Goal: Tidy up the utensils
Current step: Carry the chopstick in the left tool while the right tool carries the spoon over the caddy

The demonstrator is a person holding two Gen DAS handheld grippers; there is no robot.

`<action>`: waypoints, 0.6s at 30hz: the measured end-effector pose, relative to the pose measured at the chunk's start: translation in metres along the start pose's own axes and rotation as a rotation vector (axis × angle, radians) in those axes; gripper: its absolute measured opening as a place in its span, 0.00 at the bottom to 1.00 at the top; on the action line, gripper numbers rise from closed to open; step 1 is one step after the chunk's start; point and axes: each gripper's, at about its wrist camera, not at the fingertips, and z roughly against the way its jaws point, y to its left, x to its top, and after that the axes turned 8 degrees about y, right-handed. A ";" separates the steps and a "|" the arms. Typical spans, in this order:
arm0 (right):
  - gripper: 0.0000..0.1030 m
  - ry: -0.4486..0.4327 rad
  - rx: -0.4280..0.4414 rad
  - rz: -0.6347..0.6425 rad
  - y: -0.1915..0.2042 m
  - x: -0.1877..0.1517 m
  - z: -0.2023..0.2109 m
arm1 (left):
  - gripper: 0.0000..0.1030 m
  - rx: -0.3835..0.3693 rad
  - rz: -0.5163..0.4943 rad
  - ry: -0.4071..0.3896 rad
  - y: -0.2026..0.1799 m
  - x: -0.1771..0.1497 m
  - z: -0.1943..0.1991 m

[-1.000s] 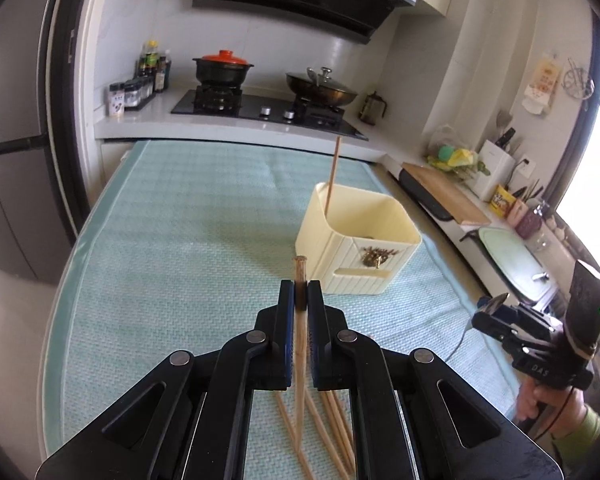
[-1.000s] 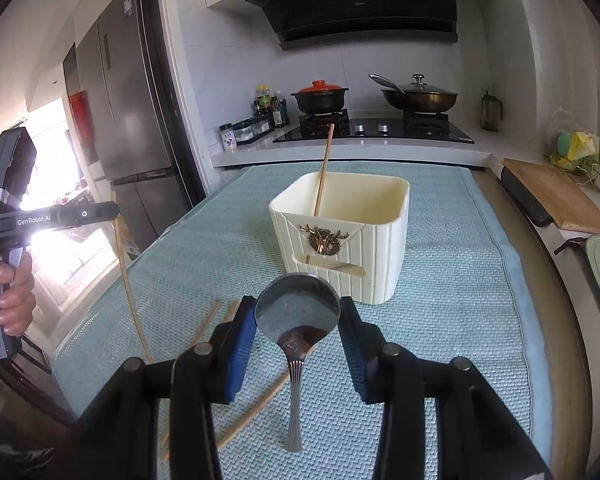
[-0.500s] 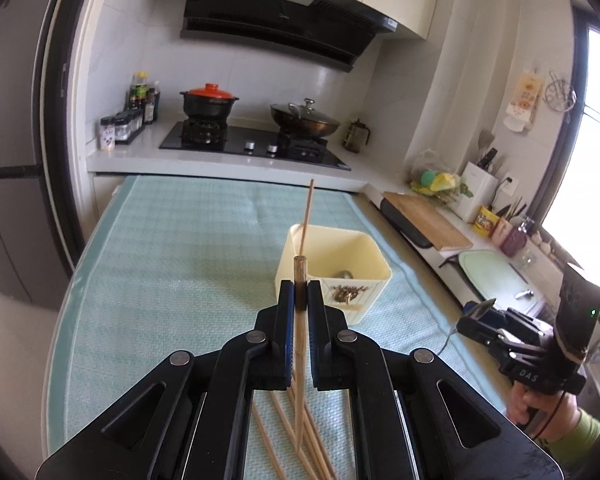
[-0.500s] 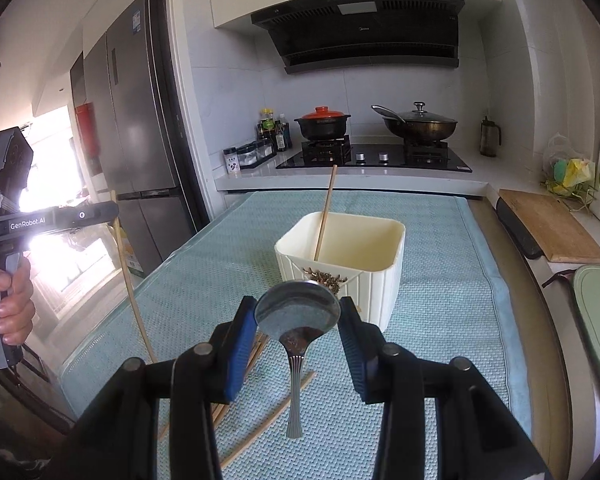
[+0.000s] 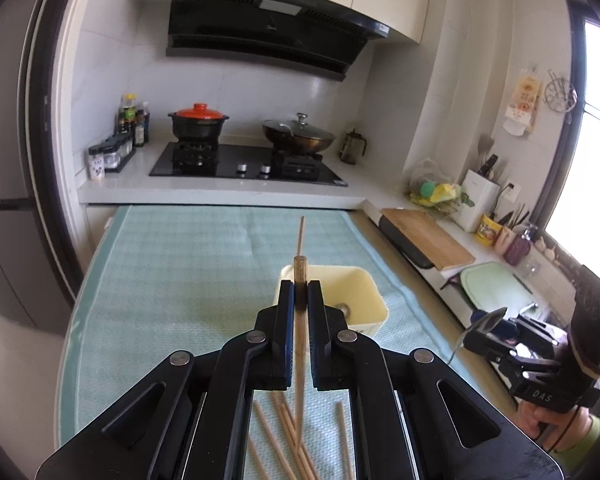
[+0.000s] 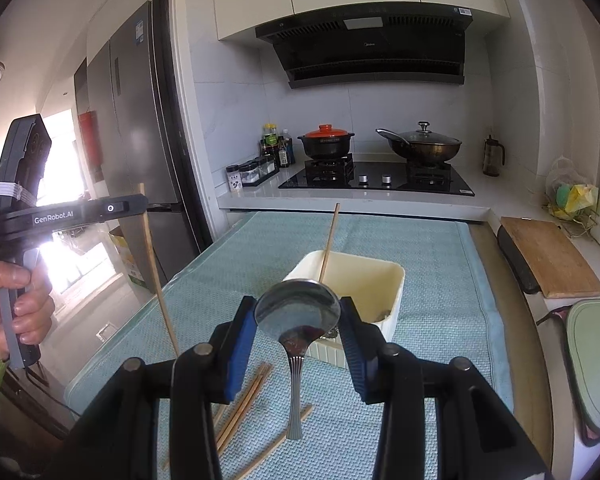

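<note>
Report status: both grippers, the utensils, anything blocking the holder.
Left gripper shut on a chopstick. Right gripper shut on spoon bowl. Cream holder ahead with one chopstick inside; loose chopsticks on the mat. Path clear.

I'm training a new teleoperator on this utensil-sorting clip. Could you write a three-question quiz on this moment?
1. True or false: the left gripper is shut on a chopstick.
2. What does the right gripper hold? A fork, B spoon, C knife.
3. Fill in: one chopstick already stands in the cream ____.

Key: 1 true. 2 B, the spoon, gripped by its bowl. 3 holder; loose chopsticks lie on the green mat.
</note>
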 end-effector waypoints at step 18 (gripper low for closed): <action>0.41 -0.124 -0.127 -0.003 -0.030 0.113 -0.031 | 0.04 0.046 0.012 -0.150 -0.043 0.107 -0.059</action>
